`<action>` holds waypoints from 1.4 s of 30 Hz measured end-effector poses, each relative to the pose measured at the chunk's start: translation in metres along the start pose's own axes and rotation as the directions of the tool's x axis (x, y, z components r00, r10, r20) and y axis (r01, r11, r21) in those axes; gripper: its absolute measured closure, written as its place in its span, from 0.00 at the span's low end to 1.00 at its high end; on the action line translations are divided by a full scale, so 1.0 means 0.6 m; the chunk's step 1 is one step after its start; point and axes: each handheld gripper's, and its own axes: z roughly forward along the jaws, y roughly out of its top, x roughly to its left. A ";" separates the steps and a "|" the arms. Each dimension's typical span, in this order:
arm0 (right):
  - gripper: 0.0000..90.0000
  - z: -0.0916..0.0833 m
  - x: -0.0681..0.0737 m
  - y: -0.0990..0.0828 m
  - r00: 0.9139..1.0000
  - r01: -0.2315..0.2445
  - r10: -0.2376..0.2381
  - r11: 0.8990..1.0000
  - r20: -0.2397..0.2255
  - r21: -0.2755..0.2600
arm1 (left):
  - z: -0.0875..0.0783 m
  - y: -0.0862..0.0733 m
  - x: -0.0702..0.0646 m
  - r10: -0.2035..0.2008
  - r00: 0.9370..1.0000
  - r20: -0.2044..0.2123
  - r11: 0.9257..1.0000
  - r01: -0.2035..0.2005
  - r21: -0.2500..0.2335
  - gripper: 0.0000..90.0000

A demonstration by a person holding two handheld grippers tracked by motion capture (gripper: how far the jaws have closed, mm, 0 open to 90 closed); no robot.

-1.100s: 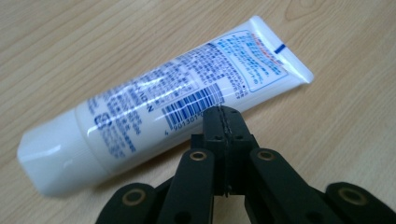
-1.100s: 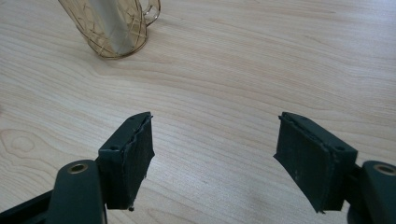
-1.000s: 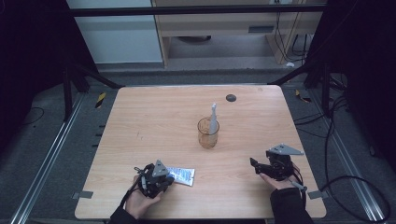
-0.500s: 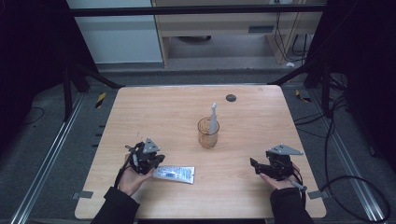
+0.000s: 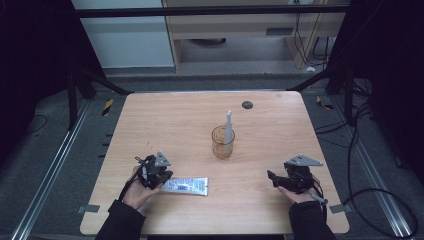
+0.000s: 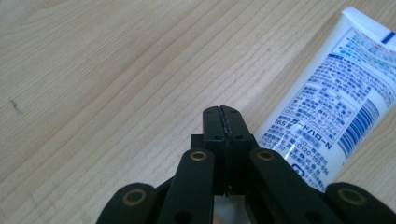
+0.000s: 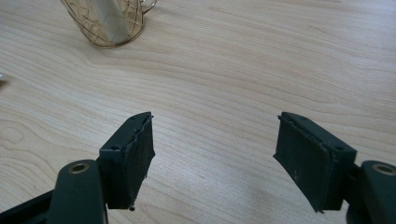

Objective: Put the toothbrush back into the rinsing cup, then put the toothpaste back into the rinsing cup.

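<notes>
Having slid toward nine o'clock, off the toothpaste tube [image 5: 186, 185], the left gripper [image 5: 161, 176] sits beside its end, jaws pressed together and empty. The tube lies flat at the table's [image 5: 170, 120] seven o'clock, released. The right gripper [image 5: 274, 178] waits at five o'clock, jaws spread.

Japanese print, "165 g" and phone number "0120-193-…" beside a barcode on the toothpaste tube [image 6: 336, 107]

A clear amber cup [image 5: 222, 143] stands upright near the middle of the light wooden surface [image 5: 150, 120], with a white toothbrush-like item [image 5: 228, 125] standing in it. A small dark round disc [image 5: 247, 104] lies near the far edge, well apart from the cup.
</notes>
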 end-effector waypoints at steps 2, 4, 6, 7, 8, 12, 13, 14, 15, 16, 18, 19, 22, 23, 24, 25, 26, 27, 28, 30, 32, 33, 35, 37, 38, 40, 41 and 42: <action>0.31 -0.001 -0.001 0.000 1.000 -0.003 0.003 1.000 0.000 -0.001 | -0.003 -0.007 -0.001 -0.011 1.000 0.004 1.000 0.011 0.007 0.99; 0.31 -0.001 -0.002 0.000 1.000 0.000 0.000 1.000 0.003 -0.003 | -0.009 -0.018 -0.005 -0.024 1.000 0.005 1.000 0.024 0.010 0.99; 0.31 -0.001 -0.002 -0.001 1.000 0.001 -0.001 1.000 0.004 -0.002 | -0.012 -0.021 -0.007 -0.026 1.000 0.005 1.000 0.026 0.011 0.99; 0.31 -0.001 -0.002 -0.001 1.000 0.001 -0.001 1.000 0.005 -0.001 | -0.013 -0.022 -0.008 -0.027 1.000 0.008 1.000 0.027 0.010 0.99; 0.31 -0.001 -0.002 -0.001 1.000 0.001 -0.001 1.000 0.005 -0.001 | -0.013 -0.022 -0.008 -0.027 1.000 0.008 1.000 0.027 0.010 0.99; 0.31 0.000 -0.003 -0.002 1.000 0.000 0.000 1.000 0.004 0.000 | -0.019 -0.025 -0.016 -0.030 0.999 0.015 0.999 0.030 0.012 0.99; 0.31 0.000 -0.003 -0.002 1.000 0.000 0.000 1.000 0.004 0.000 | -0.019 -0.025 -0.016 -0.030 0.999 0.015 0.999 0.030 0.012 0.99; 0.31 0.000 -0.003 -0.002 1.000 0.002 -0.002 1.000 0.006 -0.001 | -0.021 -0.027 -0.018 -0.033 0.999 0.015 0.999 0.033 0.013 0.99; 0.31 0.000 -0.004 -0.002 1.000 -0.001 0.001 1.000 0.006 -0.002 | -0.022 -0.028 -0.020 -0.035 0.999 0.018 0.999 0.035 0.012 0.99; 0.31 -0.001 -0.004 -0.002 1.000 -0.001 0.001 1.000 0.007 -0.003 | -0.023 -0.029 -0.022 -0.032 0.999 0.019 0.999 0.031 0.015 0.99; 0.31 -0.002 -0.005 -0.001 1.000 -0.005 0.005 1.000 0.005 -0.004 | -0.026 -0.033 -0.027 -0.036 0.999 0.034 0.999 0.036 0.010 0.99; 0.31 -0.002 -0.005 -0.001 1.000 -0.005 0.005 1.000 0.005 -0.004 | -0.026 -0.033 -0.027 -0.036 0.999 0.034 0.999 0.036 0.010 0.99; 0.31 0.000 -0.005 -0.002 1.000 -0.013 0.013 1.000 0.009 -0.003 | -0.030 -0.037 -0.032 -0.028 0.998 0.048 0.999 0.027 0.017 0.99; 0.31 0.001 -0.006 -0.002 1.000 -0.010 0.010 1.000 0.011 -0.001 | -0.031 -0.038 -0.033 -0.030 0.999 0.045 0.999 0.029 0.016 0.99; 0.31 0.001 -0.006 -0.002 1.000 -0.011 0.011 1.000 0.011 0.000 | -0.031 -0.038 -0.032 -0.032 0.999 0.043 0.999 0.032 0.015 0.99; 0.31 0.000 -0.006 -0.002 1.000 -0.012 0.012 1.000 0.014 -0.001 | -0.033 -0.038 -0.030 -0.041 0.998 0.038 0.999 0.041 0.012 0.99; 0.31 0.000 -0.007 -0.002 1.000 -0.009 0.009 1.000 0.014 -0.003 | -0.034 -0.037 -0.028 -0.049 0.998 0.030 0.999 0.049 0.006 0.99; 0.31 0.000 -0.007 -0.002 1.000 -0.009 0.009 1.000 0.014 -0.003 | -0.036 -0.036 -0.025 -0.063 0.998 0.023 0.998 0.063 -0.002 0.99; 0.31 -0.002 -0.008 -0.002 1.000 -0.010 0.010 1.000 0.016 -0.007 | -0.040 -0.034 -0.021 -0.078 0.997 0.016 0.997 0.079 -0.015 0.97; 0.31 -0.002 -0.009 -0.001 1.000 -0.014 0.014 1.000 0.019 -0.010 | -0.044 -0.032 -0.015 -0.101 0.995 0.002 0.994 0.101 -0.032 0.96; 0.31 -0.002 -0.009 -0.001 1.000 -0.014 0.014 1.000 0.017 -0.011 | -0.049 -0.028 -0.011 -0.117 0.993 -0.001 0.992 0.117 -0.050 0.96; 0.31 -0.002 -0.009 -0.001 1.000 -0.019 0.019 1.000 0.015 -0.010 | -0.051 -0.027 -0.009 -0.121 0.993 -0.002 0.991 0.120 -0.055 0.96; 0.31 -0.001 -0.009 0.000 1.000 -0.017 0.017 1.000 0.018 -0.012 | -0.055 -0.021 -0.007 -0.120 0.993 -0.002 0.990 0.120 -0.069 0.94; 0.30 -0.001 -0.010 0.001 1.000 -0.014 0.014 1.000 0.020 -0.013 | -0.059 -0.014 -0.007 -0.118 0.993 -0.001 0.990 0.118 -0.083 0.91; 0.30 -0.002 -0.011 0.001 1.000 -0.017 0.018 1.000 0.017 -0.015 | -0.060 -0.009 -0.007 -0.118 0.993 0.000 0.989 0.117 -0.089 0.89; 0.30 -0.003 -0.013 0.002 1.000 -0.022 0.022 1.000 0.020 -0.023 | -0.062 0.000 -0.009 -0.107 0.994 0.003 0.989 0.107 -0.098 0.84; 0.30 -0.003 -0.013 0.002 1.000 -0.022 0.022 1.000 0.020 -0.023 | -0.063 0.005 -0.010 -0.106 0.994 0.003 0.989 0.106 -0.102 0.84; 0.30 -0.004 -0.015 0.003 0.999 -0.024 0.025 0.999 0.022 -0.027 | -0.063 0.010 -0.011 -0.099 0.995 0.011 0.990 0.100 -0.104 0.80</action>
